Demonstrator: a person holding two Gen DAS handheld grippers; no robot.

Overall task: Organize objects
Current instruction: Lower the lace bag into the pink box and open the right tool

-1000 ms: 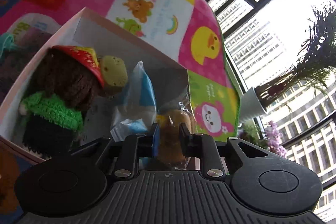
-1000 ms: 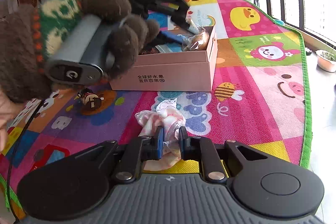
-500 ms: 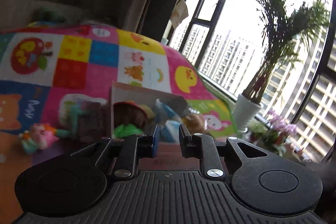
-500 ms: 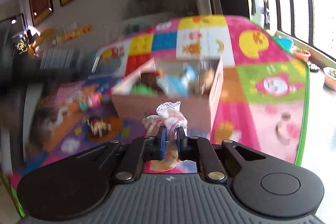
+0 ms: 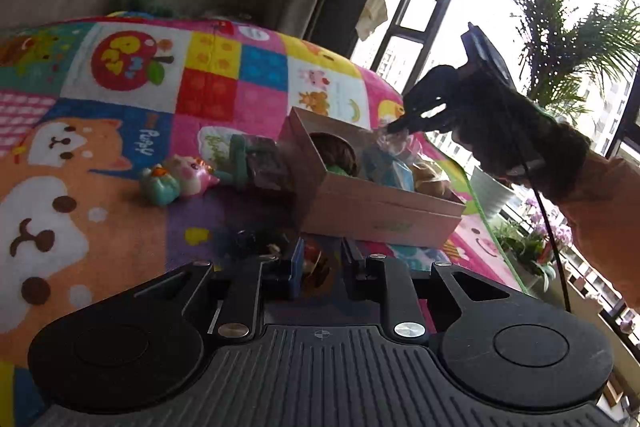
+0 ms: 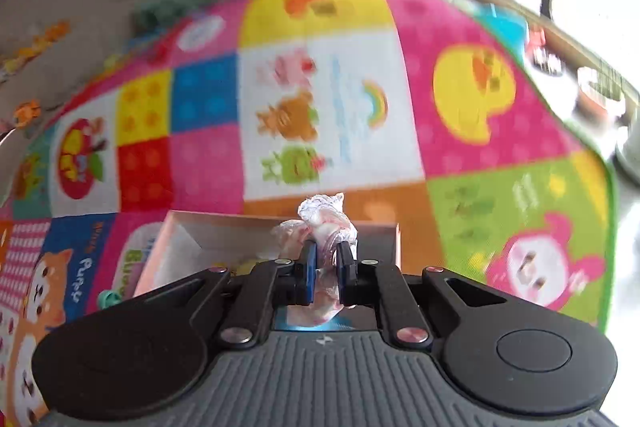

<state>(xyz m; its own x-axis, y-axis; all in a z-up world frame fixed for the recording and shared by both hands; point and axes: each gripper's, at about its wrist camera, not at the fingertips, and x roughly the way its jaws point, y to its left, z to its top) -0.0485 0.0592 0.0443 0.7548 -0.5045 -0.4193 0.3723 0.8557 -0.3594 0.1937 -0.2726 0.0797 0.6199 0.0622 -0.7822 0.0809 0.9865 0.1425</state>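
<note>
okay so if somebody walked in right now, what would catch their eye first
Probably the loud patchwork play mat, covering the whole surface. Then the pink box in the middle of it, stuffed with toys, and the right gripper above the box, shut on a crinkly pink-and-white wrapped bundle.

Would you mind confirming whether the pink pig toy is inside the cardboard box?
No, the pink pig toy lies on the play mat, left of the cardboard box.
</note>
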